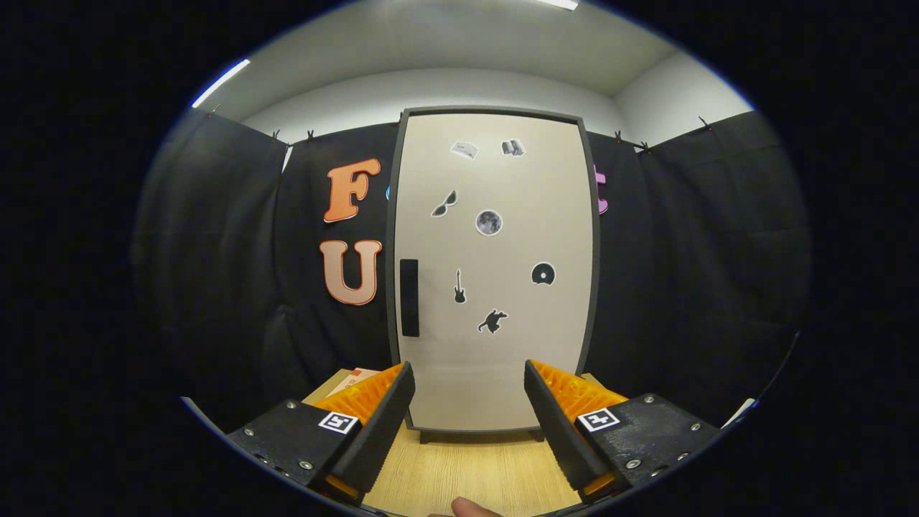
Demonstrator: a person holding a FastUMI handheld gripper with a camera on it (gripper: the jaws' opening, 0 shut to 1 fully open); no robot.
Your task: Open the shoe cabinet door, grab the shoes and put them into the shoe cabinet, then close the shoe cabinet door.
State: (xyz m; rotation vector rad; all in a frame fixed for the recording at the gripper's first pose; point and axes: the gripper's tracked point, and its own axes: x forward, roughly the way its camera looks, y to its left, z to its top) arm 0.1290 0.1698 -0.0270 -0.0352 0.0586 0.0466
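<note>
Shoe cabinet door [495, 301] stood closed beyond the gripper [468, 393], its 2 fingers [380, 420] spread wide (holding nothing), black handle [409, 297] ahead of the left finger.

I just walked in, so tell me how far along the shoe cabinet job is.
Nothing looks done yet: the cabinet door is shut, its dark handle untouched. In hand: the gripper faces the door, fingers open, holding nothing. Left: opening the door, putting the shoes in, closing it.
</note>
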